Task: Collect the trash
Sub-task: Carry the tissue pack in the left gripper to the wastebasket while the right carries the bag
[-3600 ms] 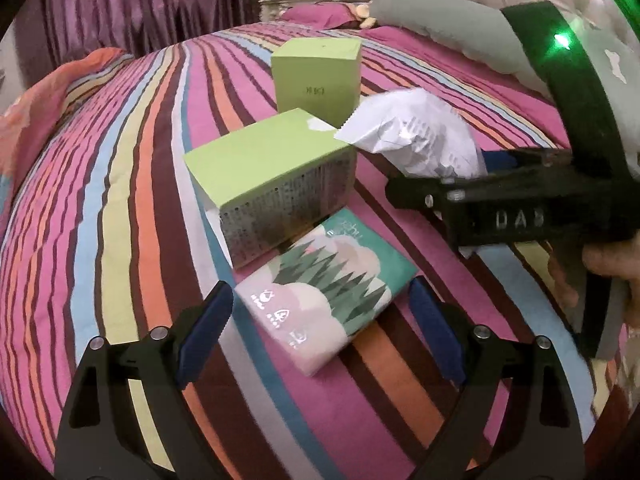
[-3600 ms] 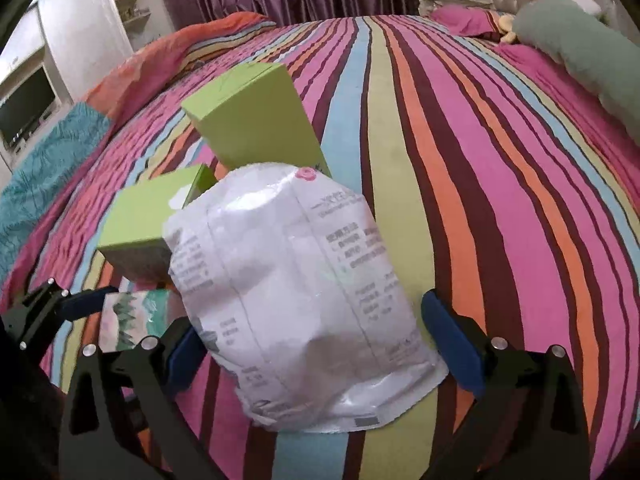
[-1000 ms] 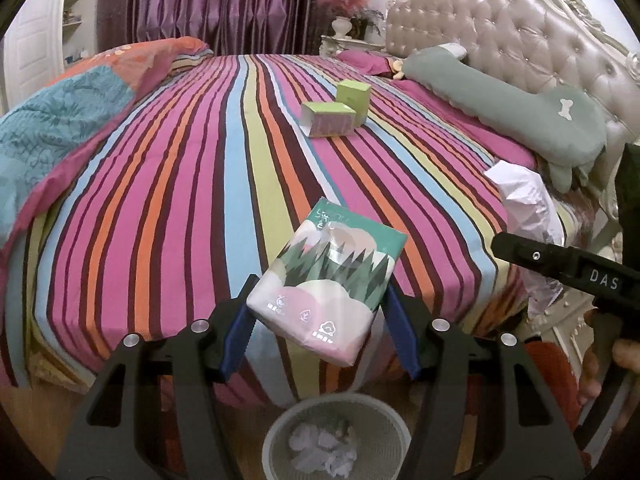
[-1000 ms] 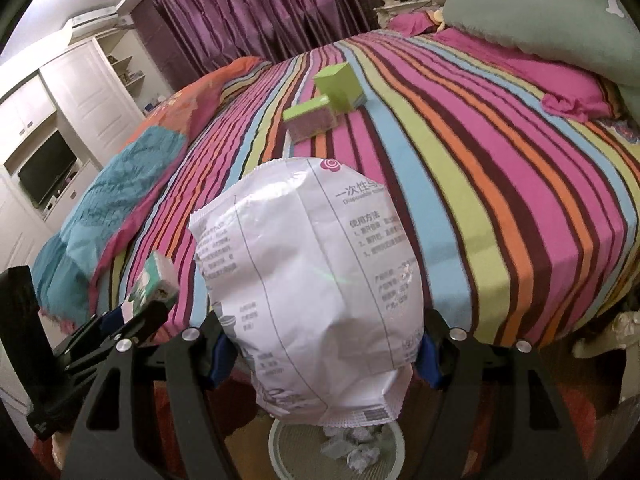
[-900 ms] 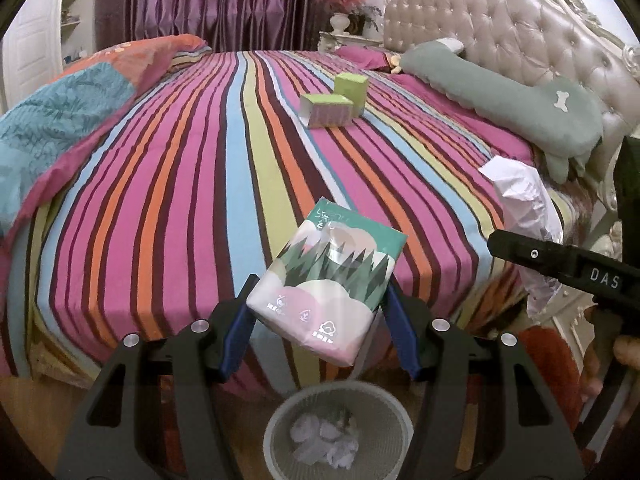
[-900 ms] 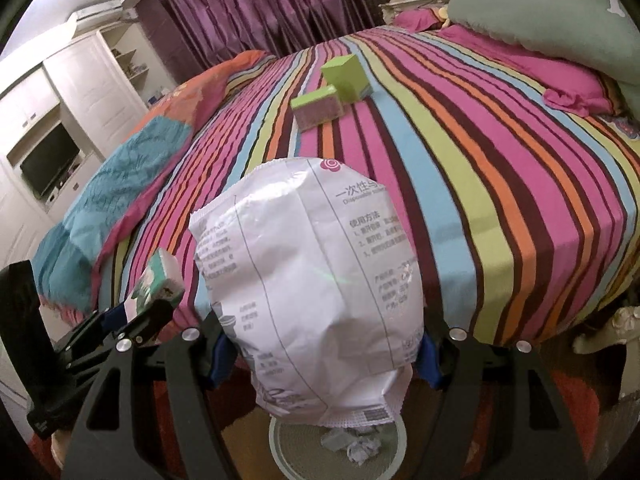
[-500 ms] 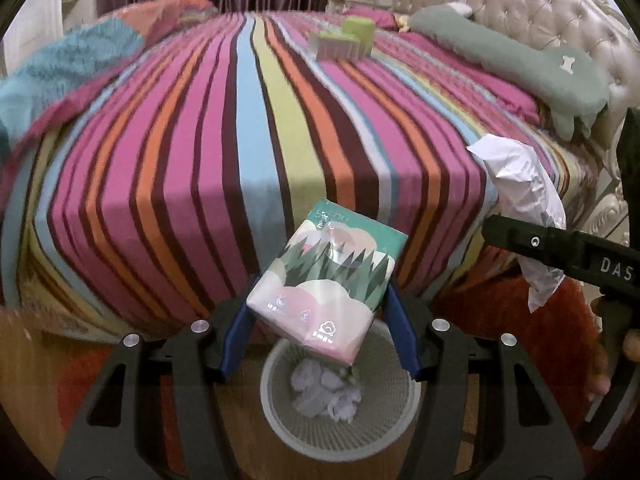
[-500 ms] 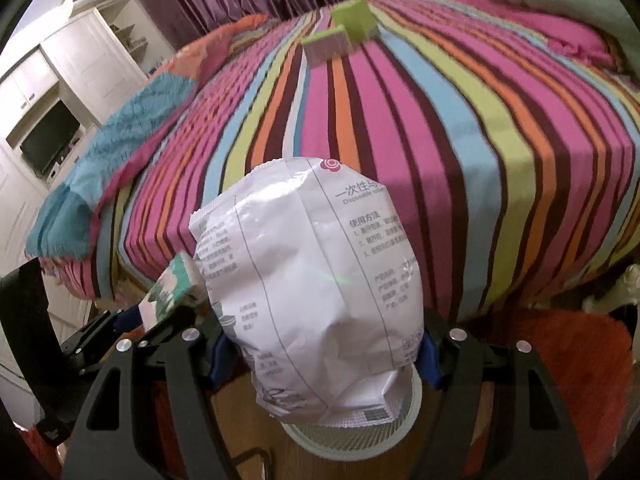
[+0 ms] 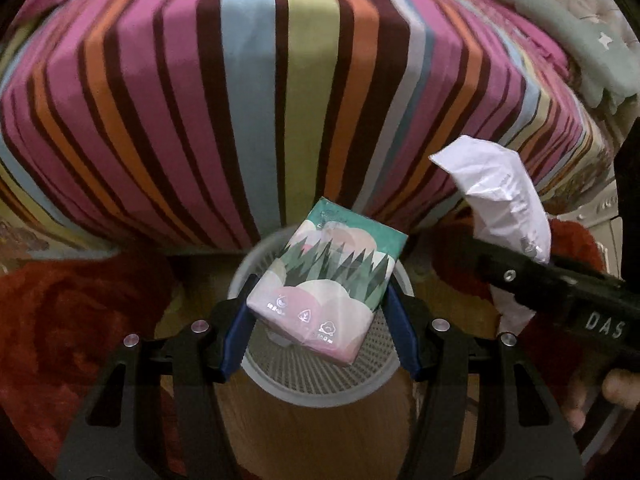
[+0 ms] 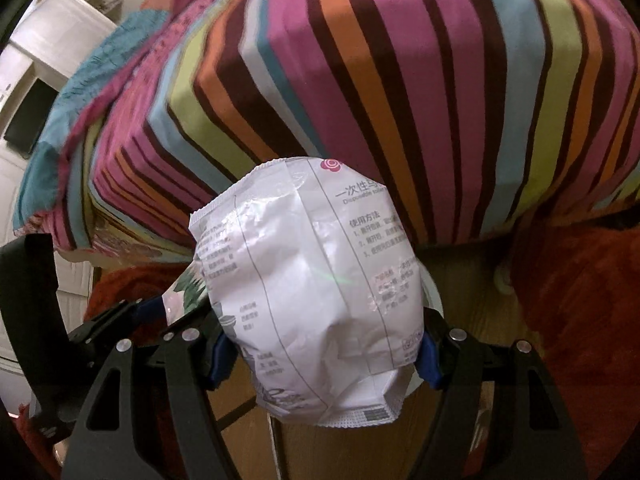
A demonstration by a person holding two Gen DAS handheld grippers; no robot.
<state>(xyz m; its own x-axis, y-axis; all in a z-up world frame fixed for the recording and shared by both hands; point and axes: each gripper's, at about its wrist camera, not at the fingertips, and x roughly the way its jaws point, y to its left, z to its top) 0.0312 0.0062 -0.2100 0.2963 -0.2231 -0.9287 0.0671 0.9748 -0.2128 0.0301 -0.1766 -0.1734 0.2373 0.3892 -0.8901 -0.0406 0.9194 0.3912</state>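
Bin on the wood floor at the foot of the striped bed, seen from above. We note the left hand-held gripper clamped on a tissue pack, green and pink with a tree print, held directly over the bin's mouth. Right hand-held gripper closed on a crumpled white packet with printed text; it hangs just beside the pack, over the bin's rim. In the left view the packet sits to the right of the pack, above the right gripper's black arm. Red rug on both sides of the bin.
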